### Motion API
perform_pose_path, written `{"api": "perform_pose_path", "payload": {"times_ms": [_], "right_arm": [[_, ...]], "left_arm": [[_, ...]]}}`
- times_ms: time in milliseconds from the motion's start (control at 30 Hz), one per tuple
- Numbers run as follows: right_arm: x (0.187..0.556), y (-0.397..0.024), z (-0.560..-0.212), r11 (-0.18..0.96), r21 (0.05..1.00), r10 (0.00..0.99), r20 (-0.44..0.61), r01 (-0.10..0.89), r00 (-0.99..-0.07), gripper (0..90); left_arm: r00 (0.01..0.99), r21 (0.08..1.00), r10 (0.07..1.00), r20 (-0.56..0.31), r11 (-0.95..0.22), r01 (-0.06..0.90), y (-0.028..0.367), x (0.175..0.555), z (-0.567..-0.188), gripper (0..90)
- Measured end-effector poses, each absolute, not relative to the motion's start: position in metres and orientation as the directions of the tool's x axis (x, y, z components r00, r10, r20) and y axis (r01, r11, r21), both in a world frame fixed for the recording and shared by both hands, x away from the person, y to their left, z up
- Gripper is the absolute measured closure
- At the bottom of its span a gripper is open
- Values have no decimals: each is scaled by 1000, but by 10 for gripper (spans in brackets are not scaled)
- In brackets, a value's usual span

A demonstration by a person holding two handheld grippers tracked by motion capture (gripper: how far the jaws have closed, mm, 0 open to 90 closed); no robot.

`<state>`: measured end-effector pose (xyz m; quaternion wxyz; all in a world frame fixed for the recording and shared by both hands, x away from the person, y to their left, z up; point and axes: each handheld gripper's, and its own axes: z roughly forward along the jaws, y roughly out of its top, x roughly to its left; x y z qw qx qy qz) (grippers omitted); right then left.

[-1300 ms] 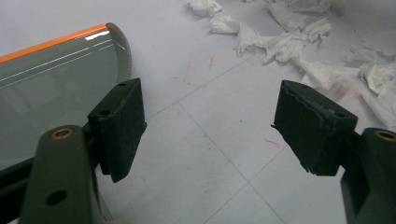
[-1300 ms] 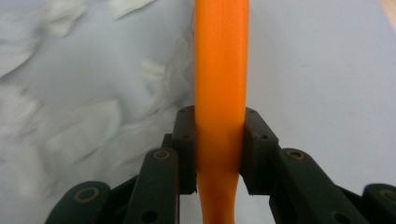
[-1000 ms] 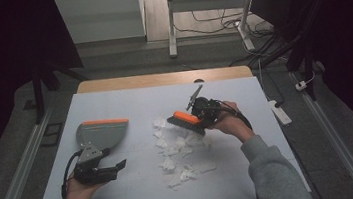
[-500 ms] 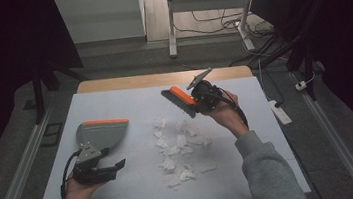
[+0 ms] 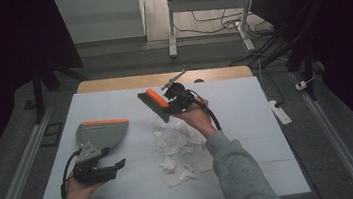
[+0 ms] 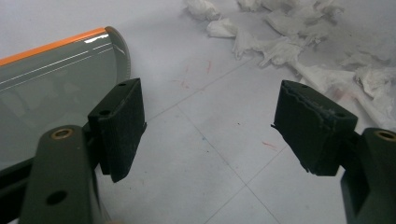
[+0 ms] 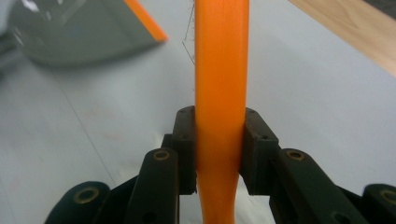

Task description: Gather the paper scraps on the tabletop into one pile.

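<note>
Sweeping looks to be the work here, and the layout seen from above fits it: a loose heap of crumpled paper scraps [image 5: 177, 149] lies near the middle of the worktop [image 5: 247, 116], a little toward its near edge, and a grey dustpan [image 5: 100, 135] with an orange lip sits flat toward the left edge, its open mouth facing the far edge. The right gripper [image 5: 174, 99] holds a small brush [image 5: 154, 105] lifted off the surface beyond the heap, toward the far edge, bristles angled down, probably so that a stroke can drag the scraps back toward the near side. The left gripper [image 5: 97, 169] rests low by the near-left part of the worktop, just behind the dustpan, likely placed to steady or tilt the pan when the scraps arrive. In the left gripper view the jaws stand spread with only bare worktop [image 6: 205, 154] between them; the dustpan [image 6: 51, 88] lies just beside the left-hand pad, whether touching it I cannot tell, and the paper scraps [image 6: 299, 51] spread across the top right, so the pan is not gripped. In the right gripper view the jaws pinch the orange handle of the brush [image 7: 220, 84] squarely from both sides, a firm hold suited to pushing bristles against the surface, while the dustpan [image 7: 79, 32] shows blurred at the upper left, well apart from the brush.
</note>
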<state>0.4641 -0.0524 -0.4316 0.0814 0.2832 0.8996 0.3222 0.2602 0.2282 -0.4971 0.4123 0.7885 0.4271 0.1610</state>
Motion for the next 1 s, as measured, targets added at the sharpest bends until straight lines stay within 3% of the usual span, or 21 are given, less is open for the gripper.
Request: {"api": "perform_pose_path", "payload": {"times_ms": [233, 433, 500, 833, 1000], "right_arm": [[474, -29, -445, 552, 638, 590, 156, 537, -792, 702], [480, -21, -465, 515, 621, 625, 200, 591, -755, 703], [482, -22, -470, 530, 597, 649, 171, 602, -741, 703], [469, -80, -463, 532, 511, 732, 123, 675, -670, 703], [458, -101, -436, 503, 572, 720, 139, 648, -680, 703]], "left_arm": [[585, 787, 805, -99, -297, 541, 228, 261, -497, 259], [588, 783, 803, -95, -305, 543, 227, 261, -498, 259], [586, 785, 804, -95, -302, 541, 227, 261, -498, 259], [581, 784, 808, -95, -299, 544, 228, 259, -498, 259], [578, 782, 810, -94, -300, 547, 228, 260, -499, 259]]}}
